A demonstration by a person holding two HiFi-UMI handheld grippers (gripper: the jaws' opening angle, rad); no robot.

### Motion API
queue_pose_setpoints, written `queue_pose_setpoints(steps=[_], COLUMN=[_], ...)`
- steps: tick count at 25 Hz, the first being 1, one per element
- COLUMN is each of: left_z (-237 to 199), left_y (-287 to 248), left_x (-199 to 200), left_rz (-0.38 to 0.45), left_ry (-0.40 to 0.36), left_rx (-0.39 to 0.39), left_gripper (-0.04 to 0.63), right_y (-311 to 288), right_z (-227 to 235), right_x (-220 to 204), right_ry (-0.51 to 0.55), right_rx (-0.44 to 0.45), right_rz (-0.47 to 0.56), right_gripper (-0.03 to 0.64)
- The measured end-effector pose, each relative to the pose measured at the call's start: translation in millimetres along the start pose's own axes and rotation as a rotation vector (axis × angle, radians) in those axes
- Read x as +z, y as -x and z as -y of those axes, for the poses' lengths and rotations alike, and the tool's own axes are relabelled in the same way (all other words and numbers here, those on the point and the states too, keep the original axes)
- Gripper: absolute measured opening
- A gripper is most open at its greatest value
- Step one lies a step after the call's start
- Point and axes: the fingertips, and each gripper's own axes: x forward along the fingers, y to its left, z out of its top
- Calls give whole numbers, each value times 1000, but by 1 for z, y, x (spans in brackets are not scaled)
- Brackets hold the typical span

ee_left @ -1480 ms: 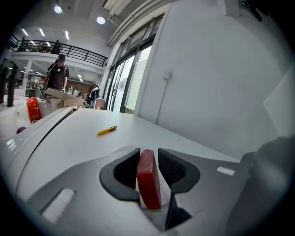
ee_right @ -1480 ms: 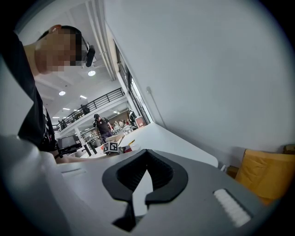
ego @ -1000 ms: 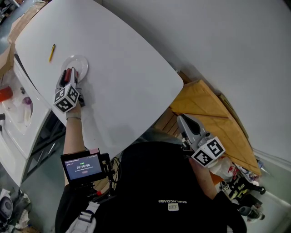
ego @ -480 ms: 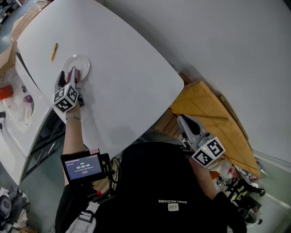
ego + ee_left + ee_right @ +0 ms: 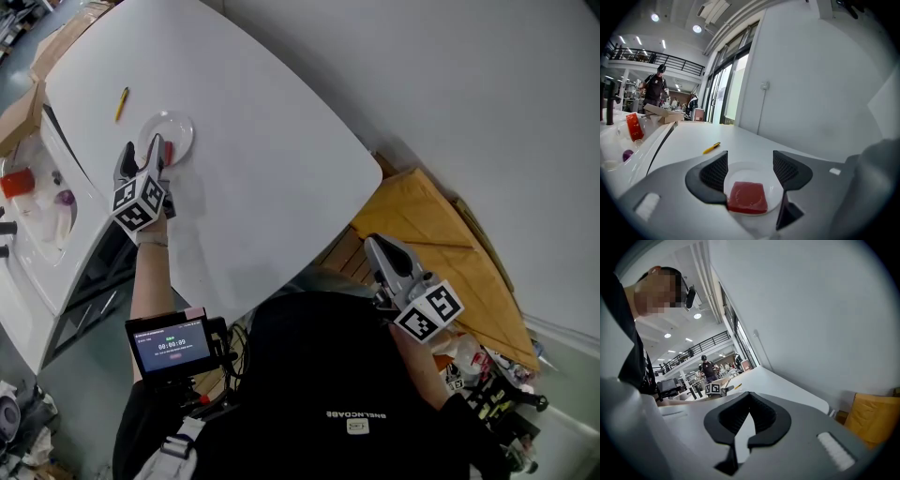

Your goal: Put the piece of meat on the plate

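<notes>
L gripper (image 5: pixel 750 163) fingers wide apart, jaws have just been opening. Piece of meat (image 5: pixel 747 198) lies flat on plate (image 5: pixel 755 172), btw the 2 fingers and a bit below the pads, no pad pressing on it. Task looks done bar the pull-back. R gripper (image 5: pixel 749 420) fingers closed tip to tip w/ nothing in them, held well apart from plate, off the table's near corner by the person's body.

Risks: meat sits at the plate rim nearest the fingers, 1 corner just under the left-side pad (image 5: pixel 715 172); cannot tell if touching. If meat sticks to that pad, a straight pull-back prob drags it over the rim onto table (image 5: pixel 262 150). Plate looks light, so a low finger clipping its rim on exit could slide or tip it. Safer, as judged: lift 1st, then back.

Around: yellow pencil (image 5: pixel 711 148) lies beyond the fingertips, left of plate, well apart, not in the way. Farther left past the left finger: white counter w/ red item (image 5: pixel 633 126), cardboard box (image 5: pixel 663 115), person in bg (image 5: pixel 656 89). Tan board (image 5: pixel 441 244) just beside R fingers, off the table. Nothing blocks the L gripper's way back
</notes>
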Motion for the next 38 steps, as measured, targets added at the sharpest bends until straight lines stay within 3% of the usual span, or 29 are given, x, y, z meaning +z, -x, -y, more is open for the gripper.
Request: queue_pose_setpoints(steps=[11, 14, 17, 22, 30, 35, 38], left_z=[28, 39, 50, 73, 79, 95, 93], left_y=[51, 64, 83, 117, 154, 209, 219], left_x=[42, 54, 70, 95, 103, 132, 117], left_rz=[72, 106, 166, 245, 309, 333, 325], left_ry=[-13, -30, -26, -44, -20, 22, 39], left_rx=[-38, -59, -75, -107, -104, -77, -68], left_gripper=[263, 206, 101, 12, 12, 12, 12], right_y=[17, 15, 12, 7, -34, -20, -41], right_z=[-27, -28, -28, -34, -38, -63, -67], right_x=[22, 25, 30, 40, 35, 61, 49], right_ry=[21, 23, 17, 21, 7, 15, 9], right_rx=[50, 72, 98, 161, 283, 370, 426], right_rz=[30, 41, 51, 48, 31, 17, 0], right_gripper=[5, 5, 5, 5, 5, 5, 5])
